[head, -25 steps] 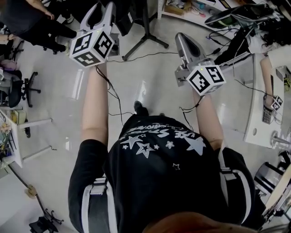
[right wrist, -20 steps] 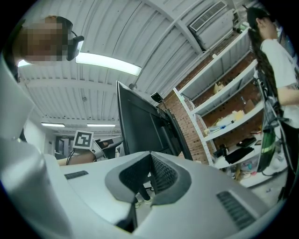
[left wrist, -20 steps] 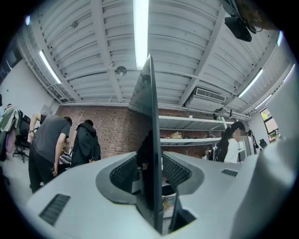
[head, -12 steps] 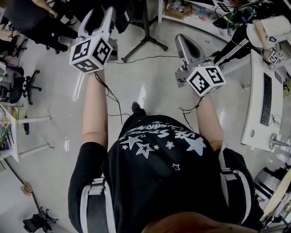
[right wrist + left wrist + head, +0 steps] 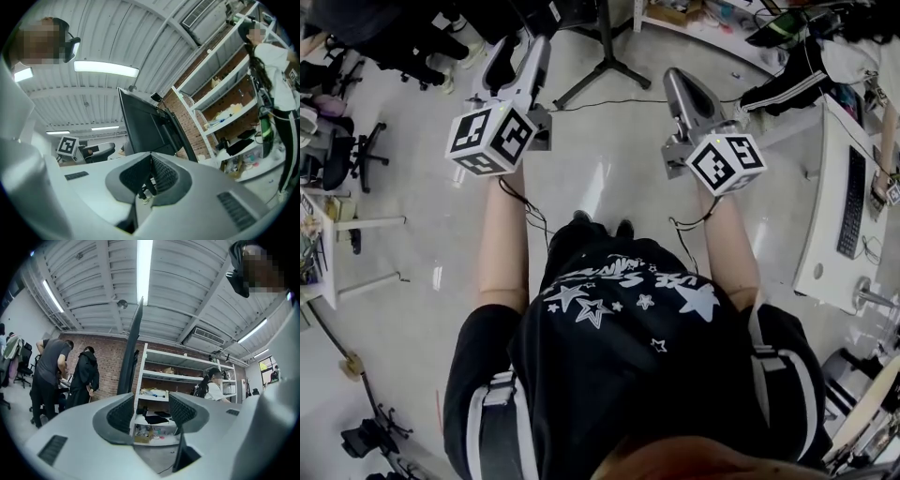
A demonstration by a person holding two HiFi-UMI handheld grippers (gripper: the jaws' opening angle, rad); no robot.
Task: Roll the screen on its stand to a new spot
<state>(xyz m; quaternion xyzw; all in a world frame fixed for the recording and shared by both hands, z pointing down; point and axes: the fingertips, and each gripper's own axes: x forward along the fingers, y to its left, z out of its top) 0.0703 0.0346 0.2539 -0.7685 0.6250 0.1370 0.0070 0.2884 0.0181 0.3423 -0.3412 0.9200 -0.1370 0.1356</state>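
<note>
Brick wall [image 5: 110, 366] and shelving [image 5: 161, 377] back the upright screen [image 5: 130, 352], edge-on ahead-left of the left tongs [image 5: 152, 404], whose empty jaws have just been opening; right tongs [image 5: 151, 157] clenched, empty.

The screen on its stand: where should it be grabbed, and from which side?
I'd take the screen by its thin side edge, coming at it edge-on so one jaw lands on each face. It stands upright and slim, narrow enough to pinch. The left gripper, whose jaws have just been opening with nothing between them, points near that edge.
</note>
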